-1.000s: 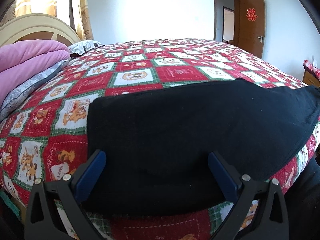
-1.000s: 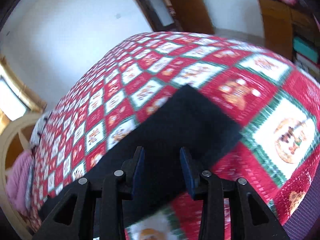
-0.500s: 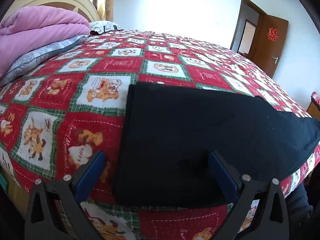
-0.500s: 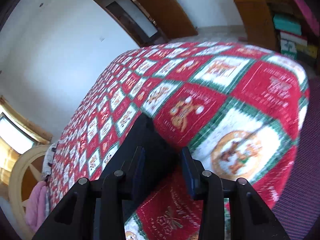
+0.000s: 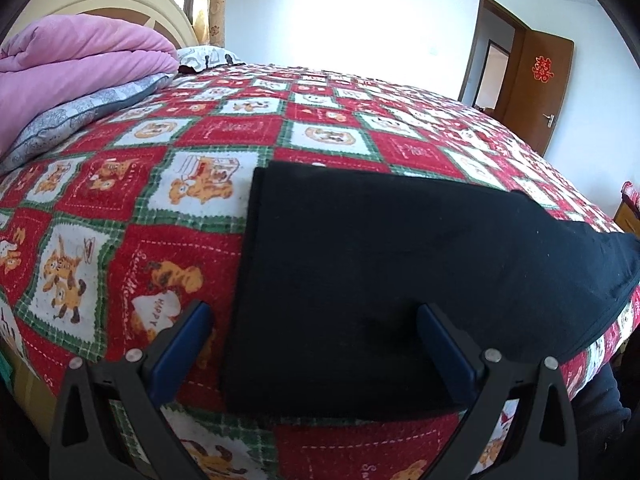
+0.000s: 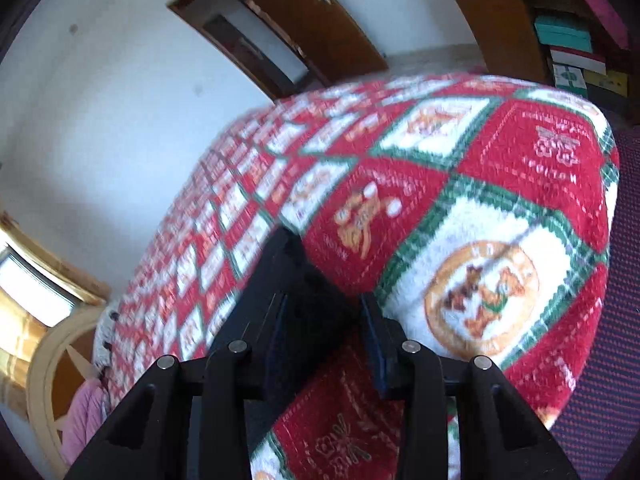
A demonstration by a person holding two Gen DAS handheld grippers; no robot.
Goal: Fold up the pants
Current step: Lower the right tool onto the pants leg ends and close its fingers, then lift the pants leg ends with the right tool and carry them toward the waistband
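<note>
The black pants (image 5: 400, 264) lie flat on the red, white and green patterned bedspread (image 5: 120, 208), stretched from the near left to the right edge of the bed. My left gripper (image 5: 314, 332) is open, its blue-padded fingers straddling the near left corner of the pants just above the cloth. My right gripper (image 6: 322, 316) is partly open over the narrow end of the pants (image 6: 288, 280) near the foot corner of the bed; it grips nothing.
A folded pink quilt (image 5: 76, 60) and a grey pillow (image 5: 84, 112) lie at the headboard end. A brown door (image 5: 536, 84) stands open at the far right. A wooden cabinet (image 6: 504, 12) with boxes stands beyond the bed's foot corner.
The left gripper has shifted left, toward the left end of the pants. The right gripper has slid to the pants' narrow end, tilted, and drawn closer to the bed corner.
</note>
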